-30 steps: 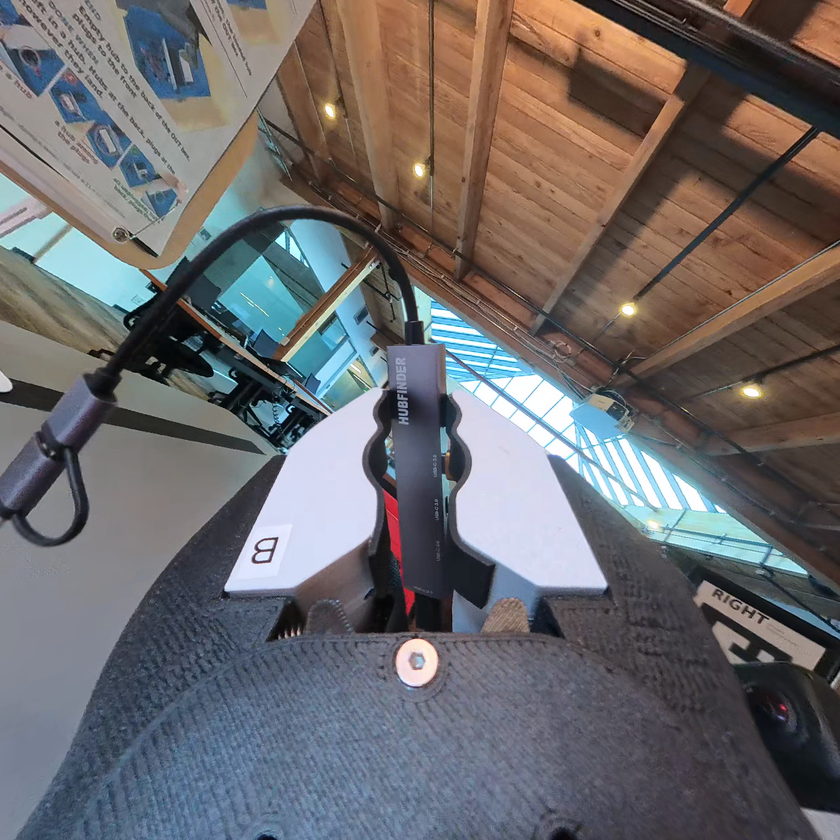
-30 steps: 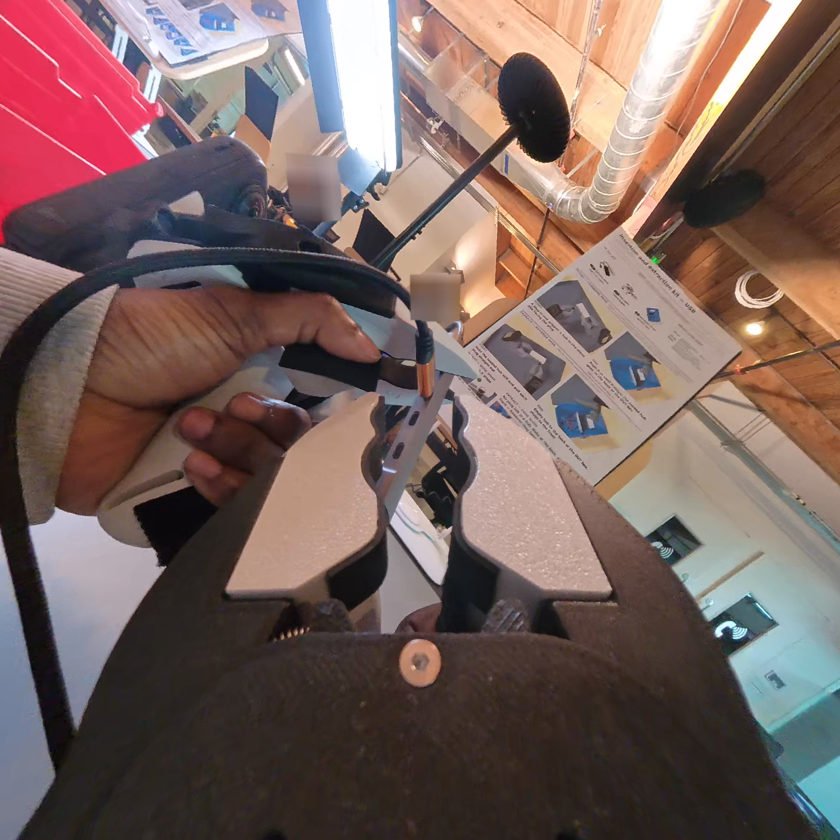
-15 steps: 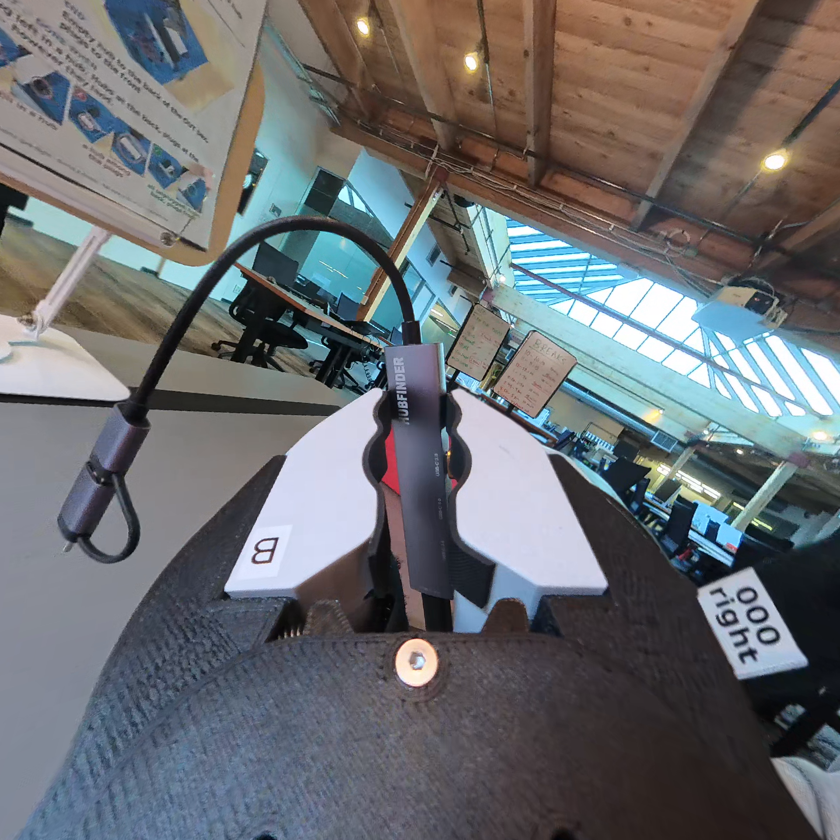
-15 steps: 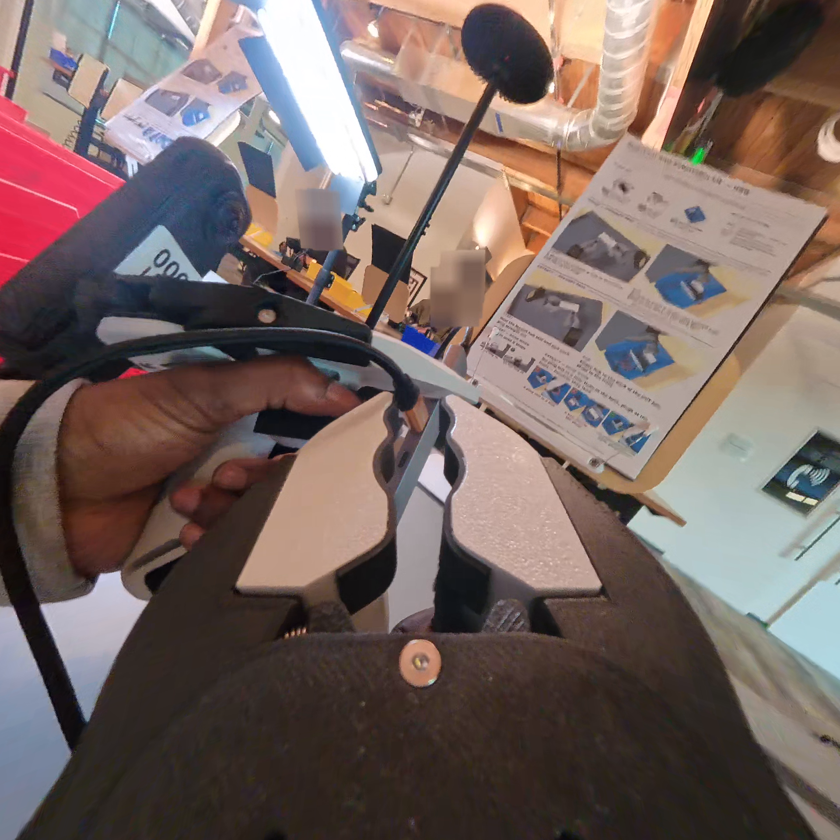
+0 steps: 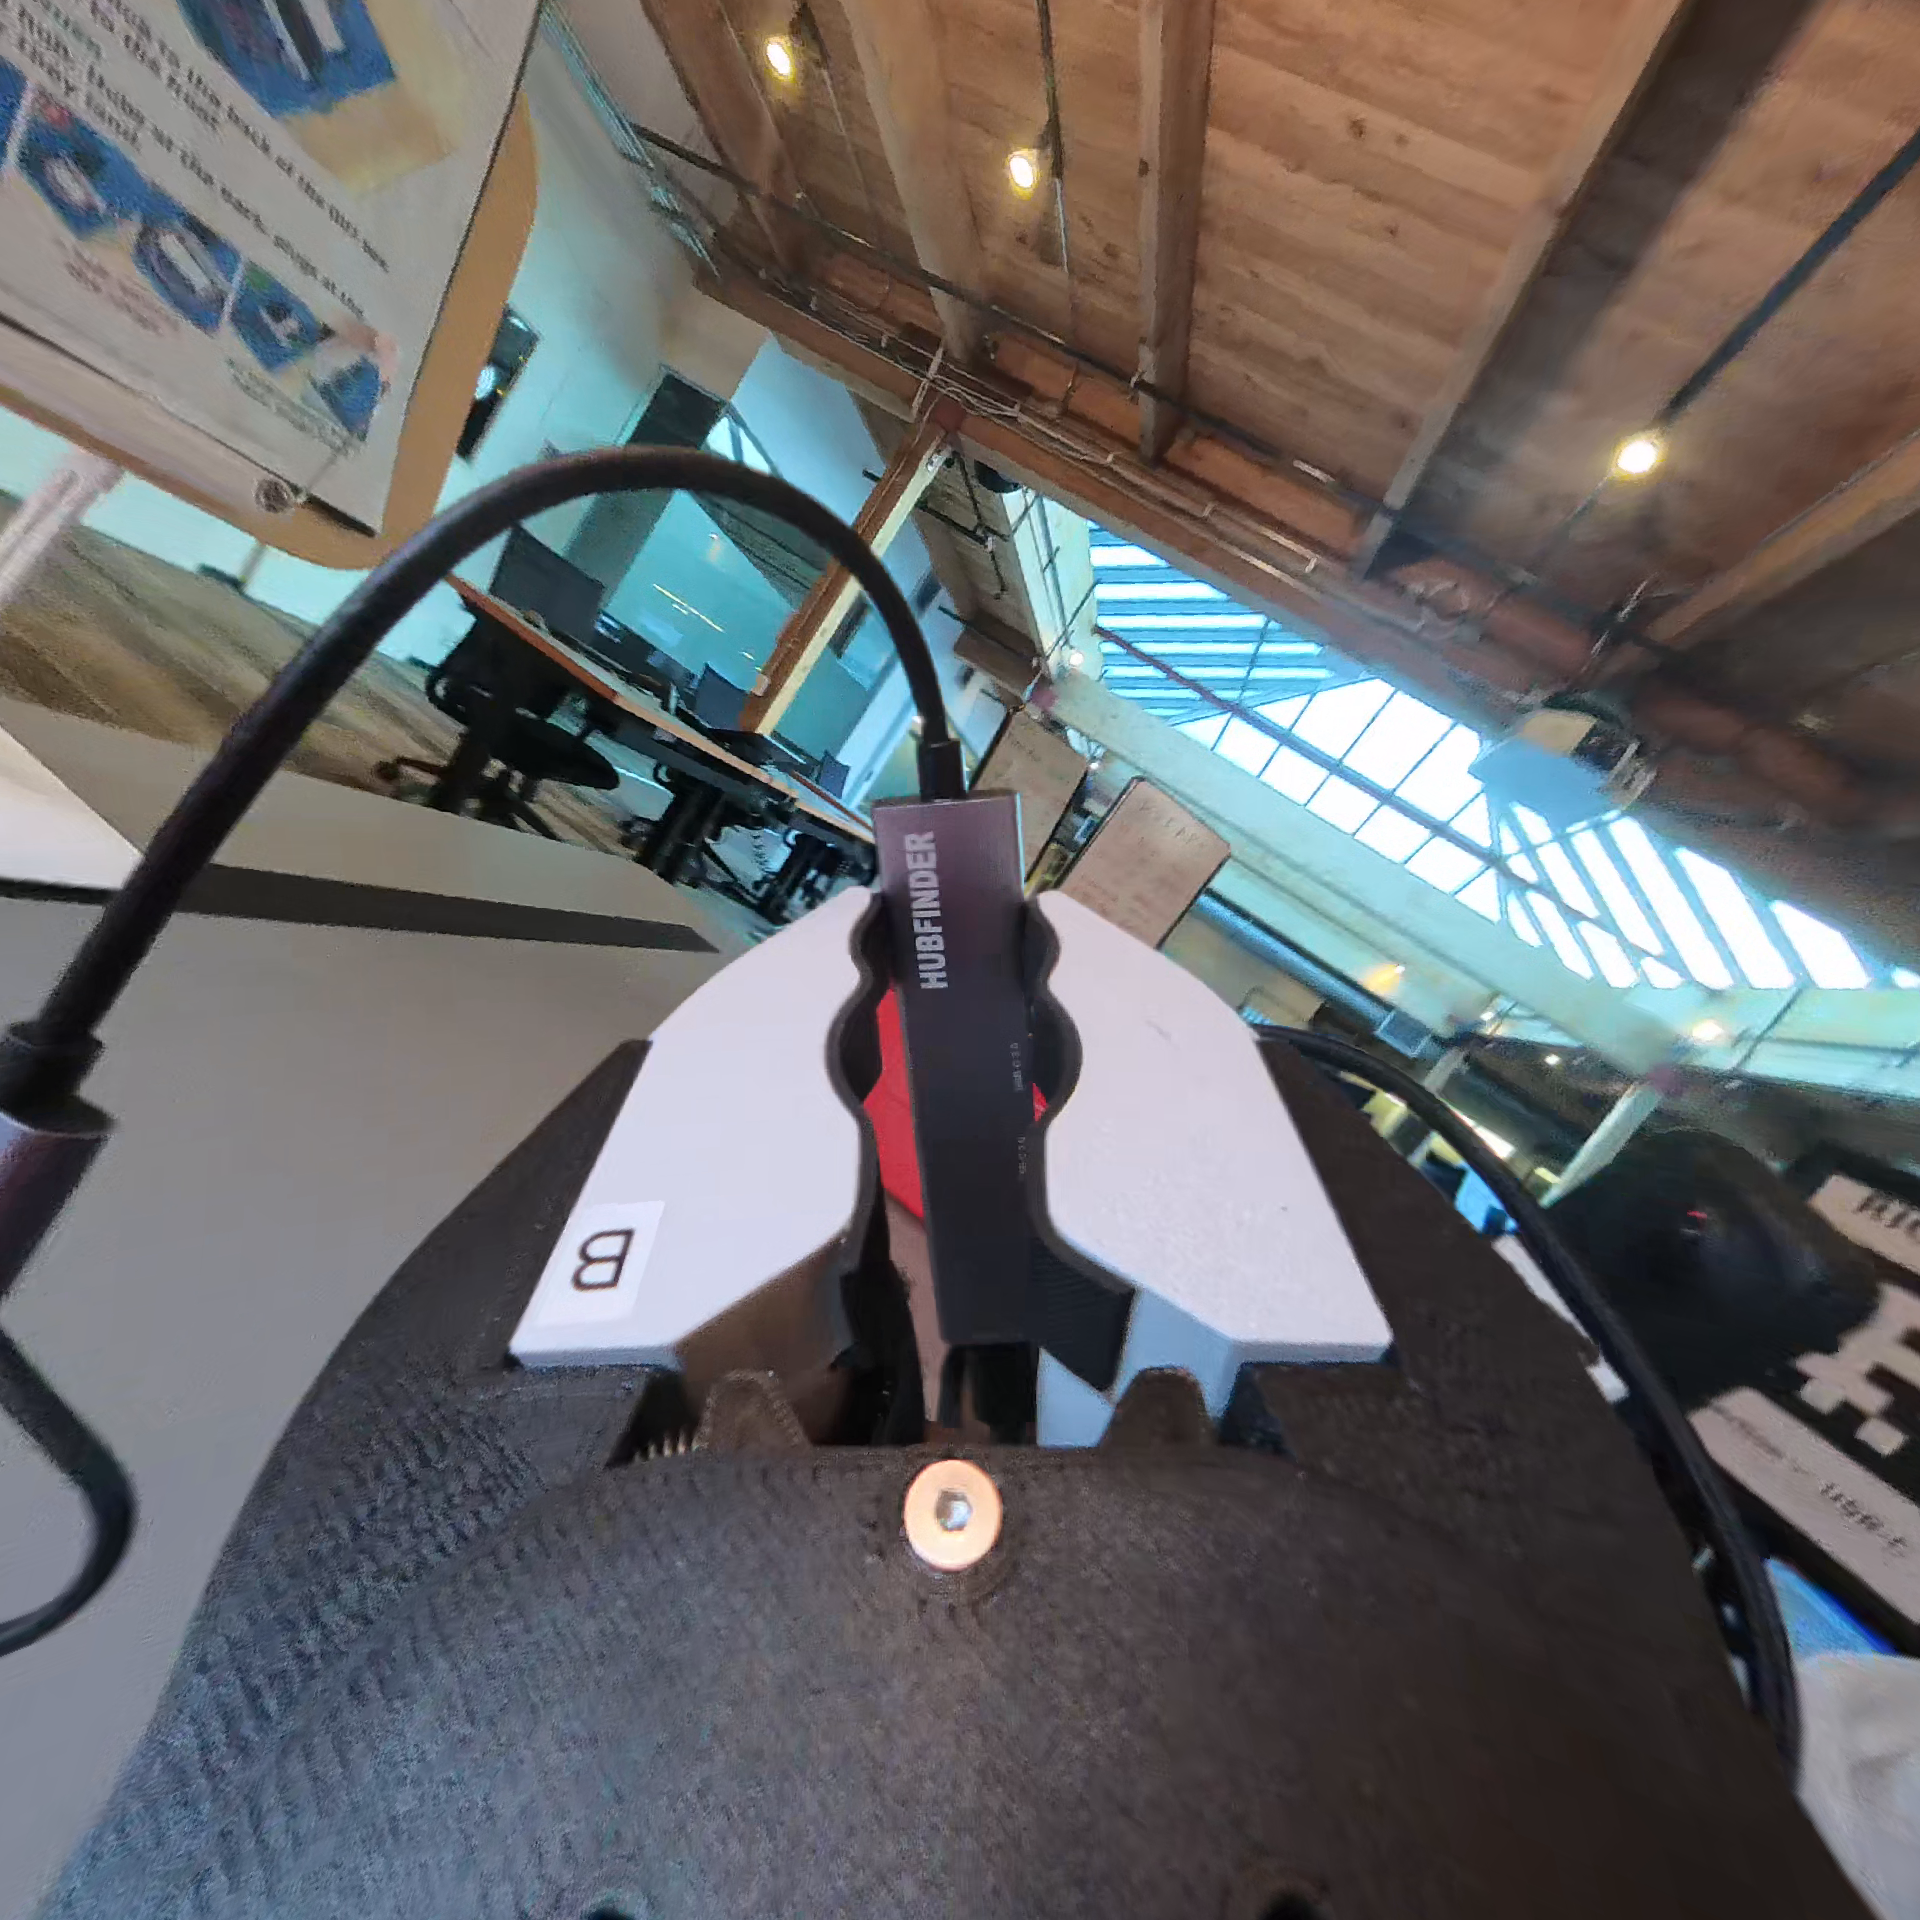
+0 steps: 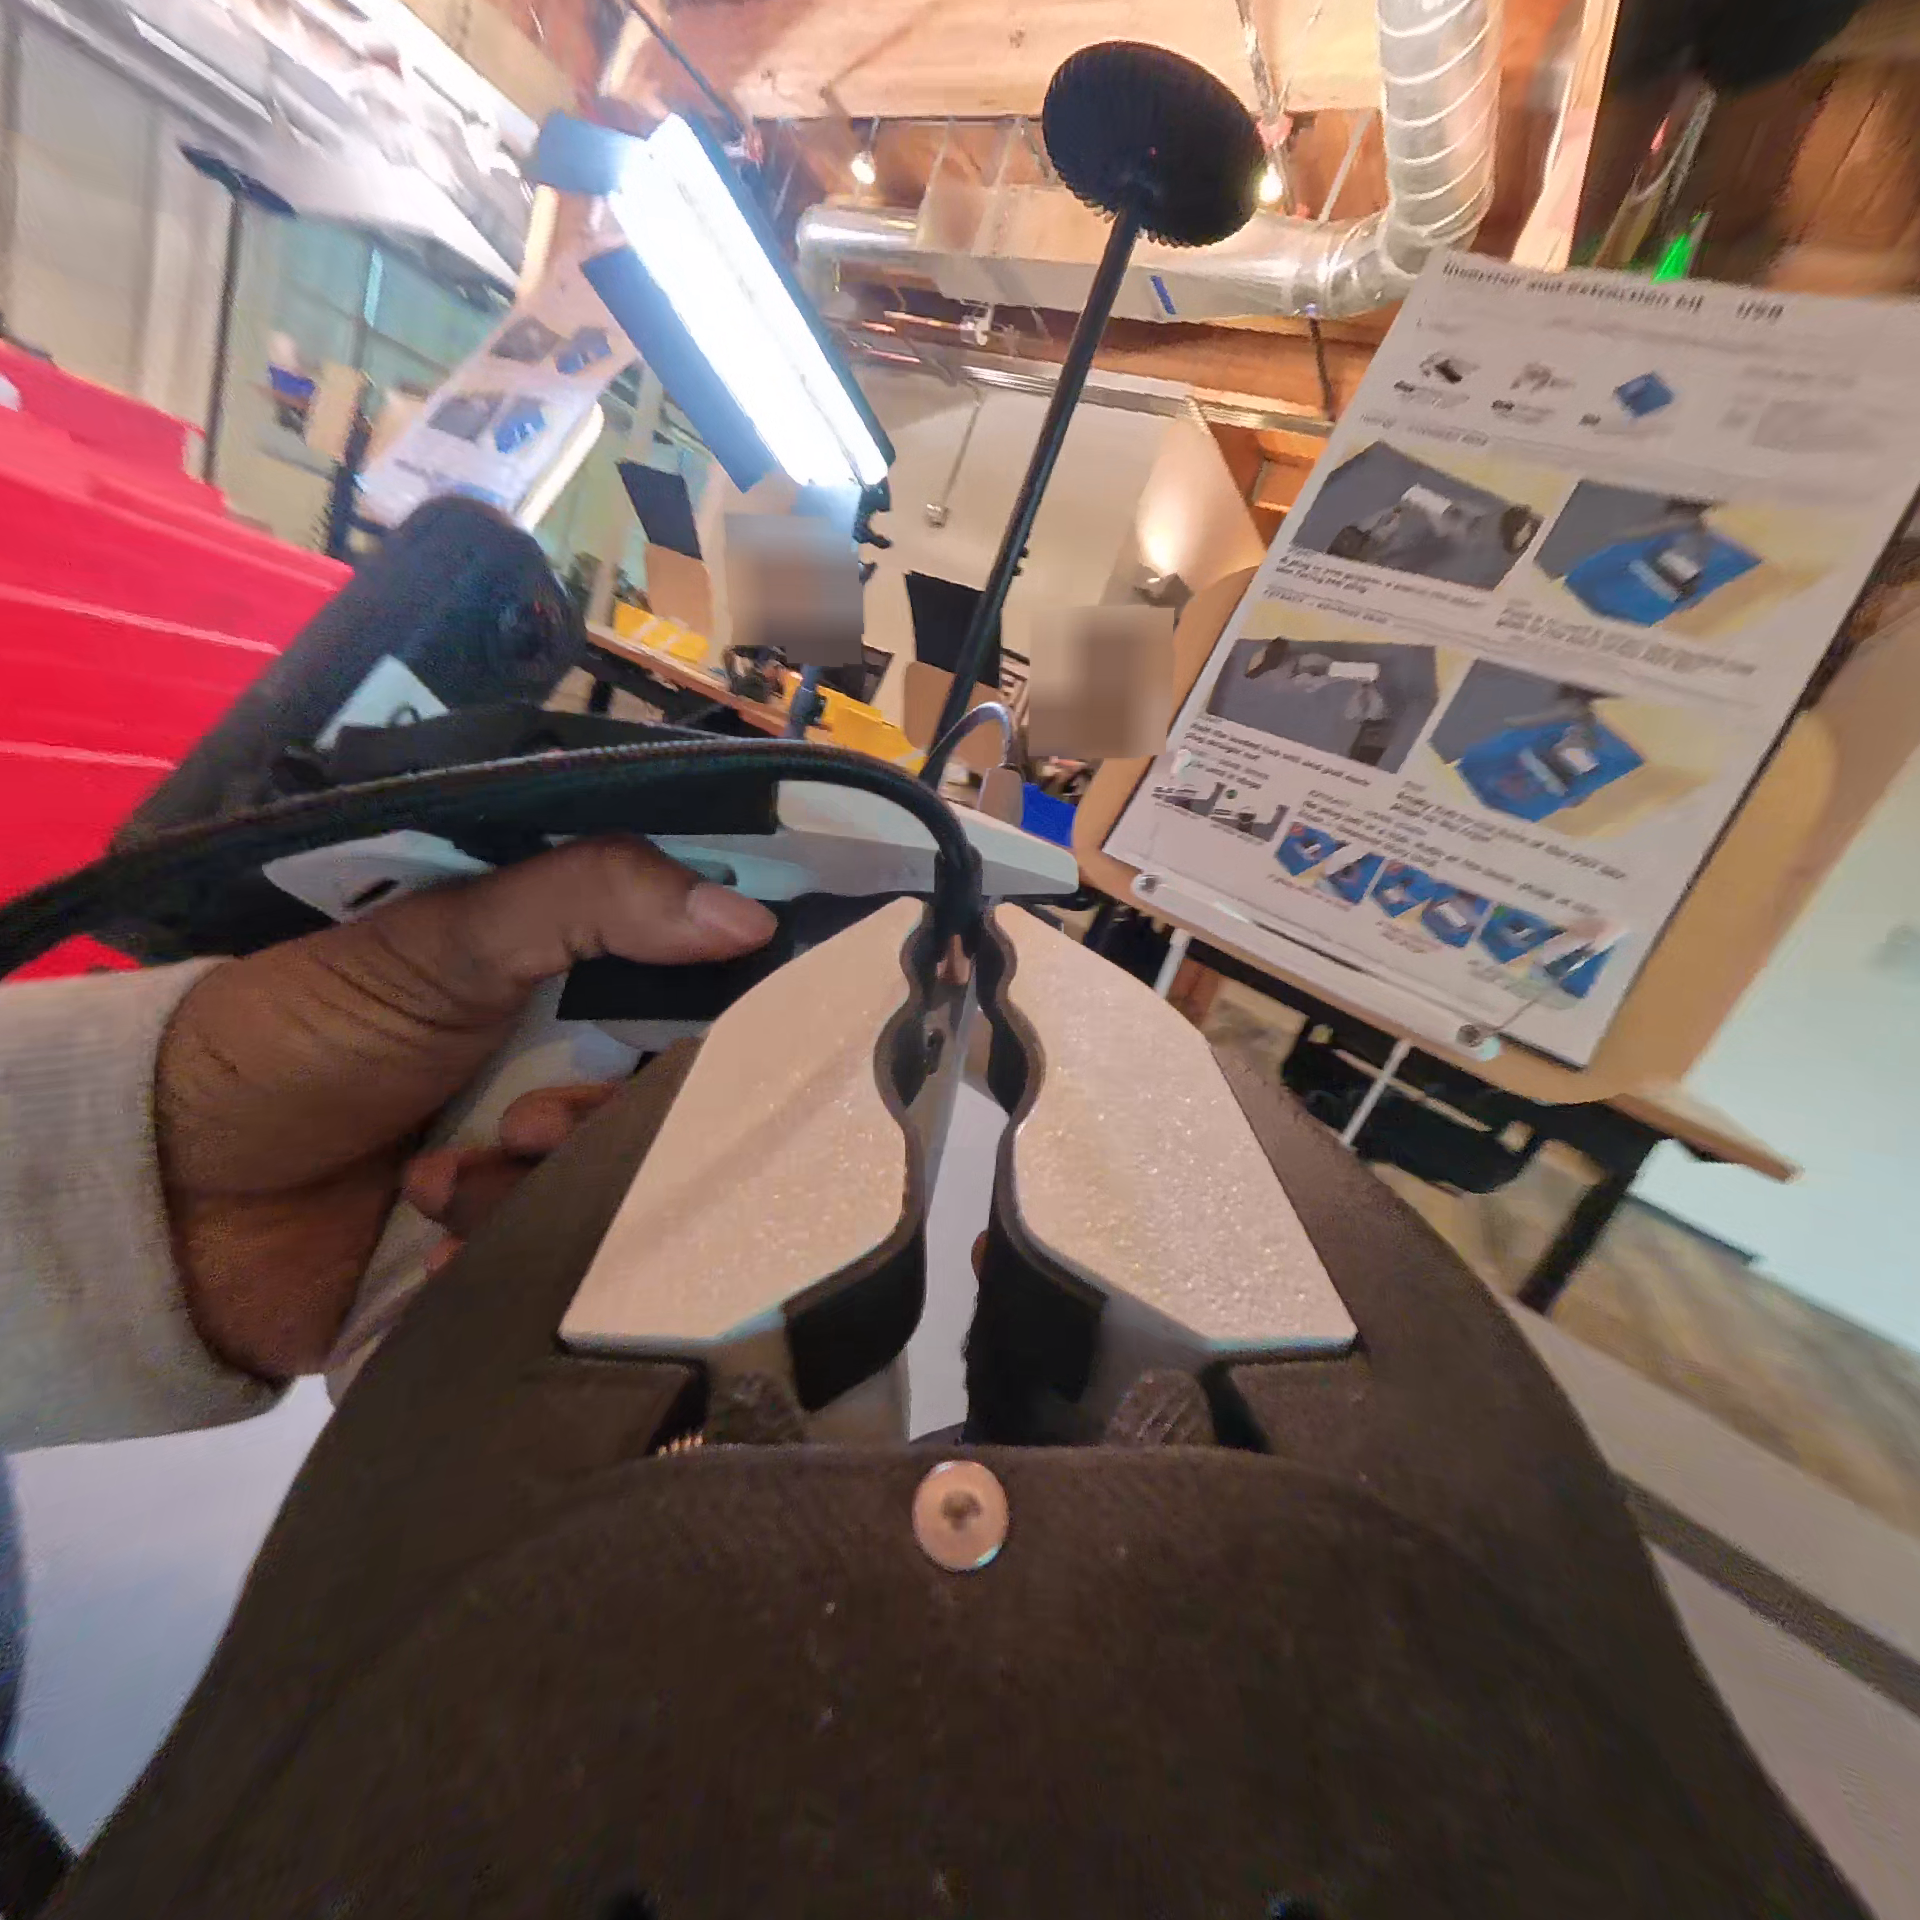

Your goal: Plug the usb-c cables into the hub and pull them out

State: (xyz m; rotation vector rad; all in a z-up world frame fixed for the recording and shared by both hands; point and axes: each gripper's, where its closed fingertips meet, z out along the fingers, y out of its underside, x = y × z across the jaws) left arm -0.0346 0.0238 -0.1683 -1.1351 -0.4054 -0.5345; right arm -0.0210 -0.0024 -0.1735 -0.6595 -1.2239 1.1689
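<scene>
up above you there's a wooden beam ceiling (image 5: 1351, 260) dotted with small spotlights (image 5: 1023, 166), and a skylight (image 5: 1455, 810) glowing off to your right. a printed instruction board (image 6: 1507, 644) leans on its stand just ahead of you. to its left a bright light bar (image 6: 738, 312) hangs tilted, beside a black round-headed pole (image 6: 1148, 145). red bins (image 6: 114, 644) sit at your far left, and a silver duct (image 6: 1434, 135) bends overhead.
</scene>
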